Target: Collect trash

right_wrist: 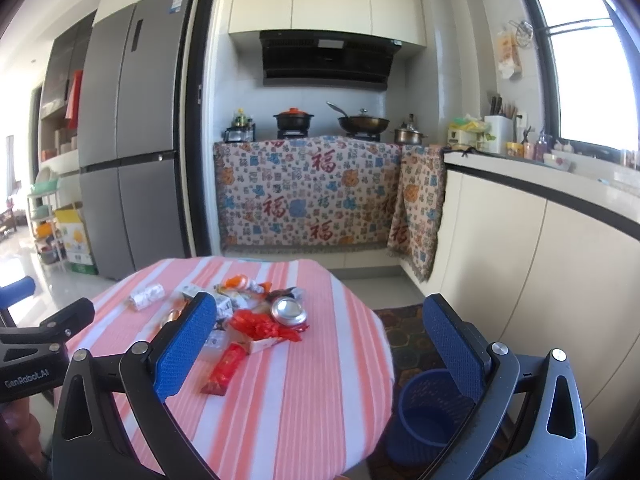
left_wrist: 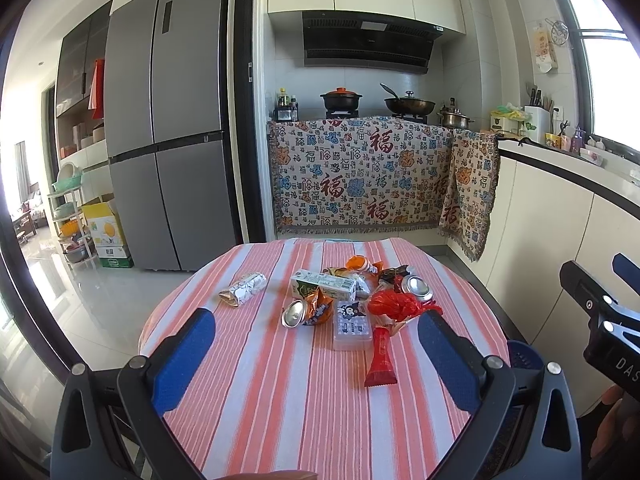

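A heap of trash lies on the round striped table (left_wrist: 280, 392): a red wrapper (left_wrist: 381, 356), a clear plastic box (left_wrist: 352, 325), a crumpled red bag (left_wrist: 394, 305), two crushed cans (left_wrist: 418, 288), a green carton (left_wrist: 324, 284) and a foil-wrapped roll (left_wrist: 243, 289). My left gripper (left_wrist: 316, 360) hangs open over the near side of the table, nothing between its blue pads. My right gripper (right_wrist: 316, 344) is open too, over the table's right edge, with the red wrapper (right_wrist: 222, 369) just ahead of its left pad. A blue bin (right_wrist: 424, 420) stands on the floor right of the table.
A grey fridge (left_wrist: 168, 128) stands behind the table on the left. A counter draped with patterned cloth (left_wrist: 360, 176) carries pots at the back. White cabinets (right_wrist: 540, 264) run along the right wall. A patterned mat (right_wrist: 404, 332) lies on the floor by the bin.
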The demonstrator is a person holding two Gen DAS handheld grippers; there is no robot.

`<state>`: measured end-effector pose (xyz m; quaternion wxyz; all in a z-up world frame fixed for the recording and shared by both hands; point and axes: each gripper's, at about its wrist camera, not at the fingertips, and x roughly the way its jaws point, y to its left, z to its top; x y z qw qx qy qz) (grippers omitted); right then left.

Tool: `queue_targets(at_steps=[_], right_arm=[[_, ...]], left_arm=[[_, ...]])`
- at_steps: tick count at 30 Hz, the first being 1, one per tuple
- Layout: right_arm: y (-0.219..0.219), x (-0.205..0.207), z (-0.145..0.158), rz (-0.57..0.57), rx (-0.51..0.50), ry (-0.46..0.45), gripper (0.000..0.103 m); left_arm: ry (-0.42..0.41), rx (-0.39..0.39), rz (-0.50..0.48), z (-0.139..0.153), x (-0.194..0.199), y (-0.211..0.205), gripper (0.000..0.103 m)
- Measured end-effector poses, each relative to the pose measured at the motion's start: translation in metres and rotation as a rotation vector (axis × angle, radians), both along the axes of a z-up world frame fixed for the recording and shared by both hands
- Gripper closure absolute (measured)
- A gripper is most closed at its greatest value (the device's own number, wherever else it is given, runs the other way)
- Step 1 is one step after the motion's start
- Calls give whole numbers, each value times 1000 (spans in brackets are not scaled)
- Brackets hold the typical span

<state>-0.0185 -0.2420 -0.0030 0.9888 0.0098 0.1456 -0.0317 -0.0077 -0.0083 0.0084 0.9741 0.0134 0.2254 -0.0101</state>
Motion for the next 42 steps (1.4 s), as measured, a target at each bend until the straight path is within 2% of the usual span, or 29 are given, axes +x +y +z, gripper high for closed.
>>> queue_targets(at_steps=[42], right_arm=[[5,1,-4,14,-6,14,0]], left_arm=[[8,2,9,-4,-2,9,0]])
